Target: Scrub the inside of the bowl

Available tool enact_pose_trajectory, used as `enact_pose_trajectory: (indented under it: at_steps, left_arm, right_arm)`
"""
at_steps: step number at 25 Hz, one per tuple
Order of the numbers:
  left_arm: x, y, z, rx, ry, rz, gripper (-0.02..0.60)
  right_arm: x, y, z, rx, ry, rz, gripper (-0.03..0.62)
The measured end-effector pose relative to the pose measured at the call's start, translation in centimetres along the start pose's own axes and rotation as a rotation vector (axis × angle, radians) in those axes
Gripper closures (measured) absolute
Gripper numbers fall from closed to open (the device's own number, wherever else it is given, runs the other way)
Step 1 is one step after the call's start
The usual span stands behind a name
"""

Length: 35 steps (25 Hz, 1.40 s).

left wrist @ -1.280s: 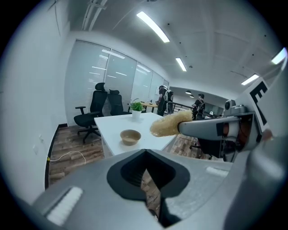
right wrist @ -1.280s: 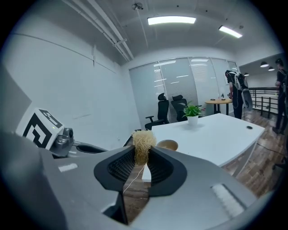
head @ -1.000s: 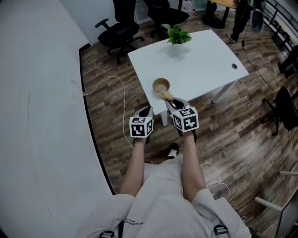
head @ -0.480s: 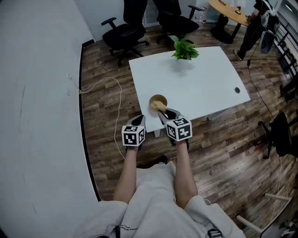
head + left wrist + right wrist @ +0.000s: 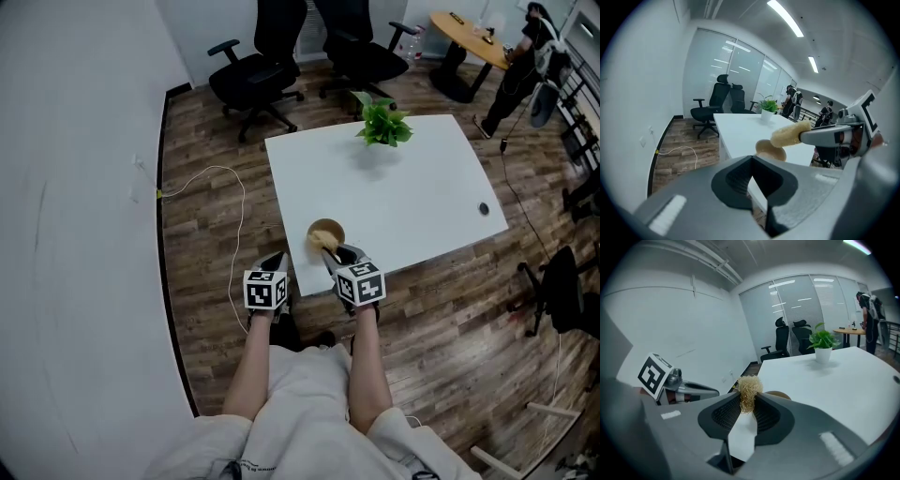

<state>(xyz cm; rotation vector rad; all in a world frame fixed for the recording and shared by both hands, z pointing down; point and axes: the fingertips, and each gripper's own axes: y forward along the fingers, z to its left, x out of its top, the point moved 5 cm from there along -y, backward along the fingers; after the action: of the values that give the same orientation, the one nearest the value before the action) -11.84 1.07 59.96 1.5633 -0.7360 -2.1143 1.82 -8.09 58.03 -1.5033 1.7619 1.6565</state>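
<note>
The right tool (image 5: 748,400) was squeezed shut on one yellow scrubber (image 5: 790,134). The fuzzy end of the scrubber stuck out past the tips. The left tool (image 5: 751,160) was closed tight, its two tips touching, and it held nothing. It hung just to the left of the right tool, off the edge of the surface (image 5: 403,187) and over the wood floor (image 5: 202,244).

There was one brown bowl (image 5: 325,231). It sat on the white surface, near the closest corner, right in front of the right tool. The scrubber's end was over the near side of the bowl.

Farther back on the surface stood one green plant (image 5: 382,122) in a white pot. One small dark thing (image 5: 484,208) lay near the right edge. Behind the surface were two black chairs (image 5: 255,67). One white cord (image 5: 217,172) lay on the floor.
</note>
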Motion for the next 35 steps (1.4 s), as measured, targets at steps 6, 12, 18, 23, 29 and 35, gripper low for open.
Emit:
enact_pose_trajectory:
  at_steps: [6,12,18,23,29,35]
  left_arm:
    - [6.3,5.4,0.8,-0.13,0.029,0.005,0.581]
    - [8.8,8.8,1.0,-0.264,0.08,0.048,0.581]
    - [8.1,11.1,2.3,-0.442,0.132,0.116,0.58]
    - [8.3,12.7,2.6,-0.553,-0.016,0.123,0.543]
    - [6.9,15.1,1.7,-0.61,-0.065,0.255,0.525]
    - [4.7,16.8,0.0,-0.642,-0.021,0.382,0.512]
  right_arm:
    - [3.3,1.6,-2.6,-0.057,0.028,0.035,0.488]
    - [4.4,2.8,-3.7,-0.137,0.053,0.066,0.488]
    - [2.7,3.7,-4.4,-0.239,0.117,0.02,0.488]
    - [1.6,3.6,-4.5,-0.23,0.096,0.101,0.488]
    - [1.1,4.4,-4.8,-0.211,0.066,0.165,0.488]
    - [0.8,4.3,-5.2,-0.168,0.043,0.258,0.488]
